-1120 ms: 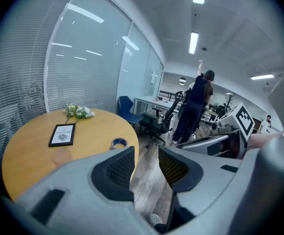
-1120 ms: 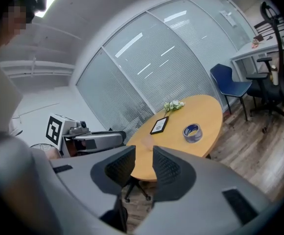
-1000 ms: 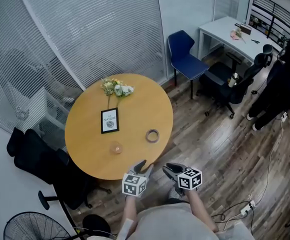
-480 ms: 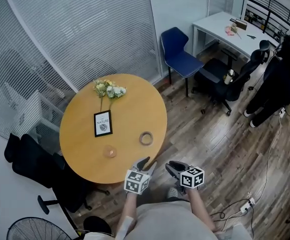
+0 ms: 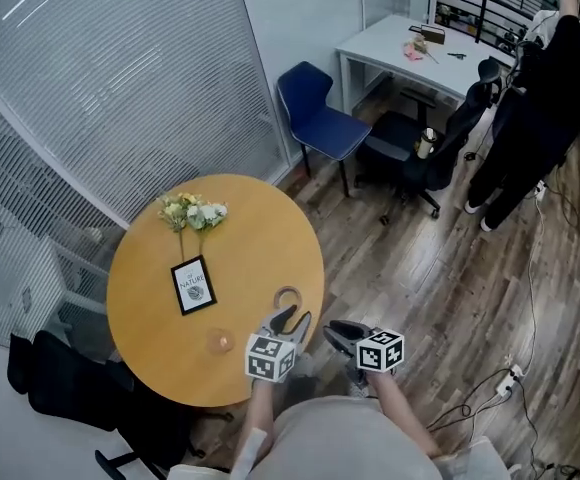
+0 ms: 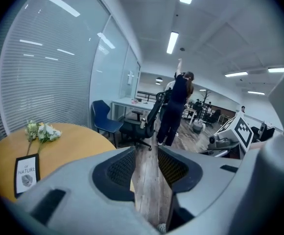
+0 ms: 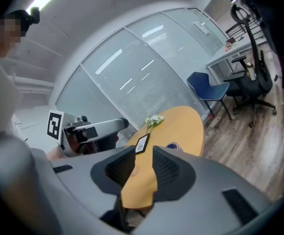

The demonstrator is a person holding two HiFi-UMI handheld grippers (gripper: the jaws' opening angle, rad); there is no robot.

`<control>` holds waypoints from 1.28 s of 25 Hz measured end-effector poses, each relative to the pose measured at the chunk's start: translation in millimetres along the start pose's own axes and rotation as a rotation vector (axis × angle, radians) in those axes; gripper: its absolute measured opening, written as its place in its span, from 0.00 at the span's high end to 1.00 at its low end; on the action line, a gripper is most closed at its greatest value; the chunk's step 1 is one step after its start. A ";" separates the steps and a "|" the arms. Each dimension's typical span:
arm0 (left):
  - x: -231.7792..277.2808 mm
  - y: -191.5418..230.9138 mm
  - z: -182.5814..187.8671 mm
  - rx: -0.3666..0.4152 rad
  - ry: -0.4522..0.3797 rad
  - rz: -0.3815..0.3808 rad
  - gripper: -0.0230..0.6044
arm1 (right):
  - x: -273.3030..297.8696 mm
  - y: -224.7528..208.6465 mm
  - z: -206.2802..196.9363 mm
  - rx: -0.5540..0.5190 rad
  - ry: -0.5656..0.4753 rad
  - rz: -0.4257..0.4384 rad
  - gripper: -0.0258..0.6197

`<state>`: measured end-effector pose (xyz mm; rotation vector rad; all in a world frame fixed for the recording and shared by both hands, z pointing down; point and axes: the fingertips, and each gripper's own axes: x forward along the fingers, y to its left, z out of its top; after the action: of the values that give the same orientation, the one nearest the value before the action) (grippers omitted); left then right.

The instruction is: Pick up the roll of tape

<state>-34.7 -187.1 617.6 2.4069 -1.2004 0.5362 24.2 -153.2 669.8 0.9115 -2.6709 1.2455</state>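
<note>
One roll of tape (image 5: 288, 299) lies flat, hole upward, on the round wooden bench (image 5: 150, 268). It sits close to the edge nearest the person and toward the bench's right side.

The left gripper (image 5: 292, 320) is held just on the near side of the roll, tips pointing toward it. The head view cannot settle whether the tips hang over the ring or touch it. In the left gripper view its jaws stand apart with floor showing through the gap and nothing grasped.

The right gripper (image 5: 342, 334) is beyond the bench edge, over the wooden floor (image 5: 420, 268), to the right of the roll and farther from it. Its jaws are also parted and empty, with bare bench top showing between them.

The left gripper looks the better placed. The roll lies ahead of it, and a flat ring offers no long axis to line up with. A short advance and a descent over one wall of the ring would likely do.

Farther along the bench are a small amber object (image 5: 220, 342), too small to identify, a framed card (image 5: 193, 285) and a sprig of flowers (image 5: 192, 211). Beyond stand a blue chair (image 5: 320, 128), a white desk (image 5: 400, 43) and a person in dark clothes (image 5: 535, 98).
</note>
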 end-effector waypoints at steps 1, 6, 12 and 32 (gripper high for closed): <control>0.7 6.5 4.5 0.005 -0.004 -0.009 0.73 | 6.2 4.5 2.9 0.003 -0.010 -0.003 0.80; 6.0 40.8 2.5 -0.015 -0.001 -0.037 0.73 | 30.7 13.2 2.9 -0.045 0.004 -0.053 0.80; 9.9 70.6 -0.9 -0.040 -0.011 -0.045 0.73 | 46.7 3.4 12.7 -0.093 -0.014 -0.158 0.80; 39.6 152.7 -59.5 -0.035 0.144 -0.048 0.73 | 70.7 11.7 -6.2 -0.100 -0.029 -0.304 0.80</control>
<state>-146.4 -267.7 714.8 2.3180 -1.0803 0.6552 -41.4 -177.5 686.3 1.2692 -2.4661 1.0303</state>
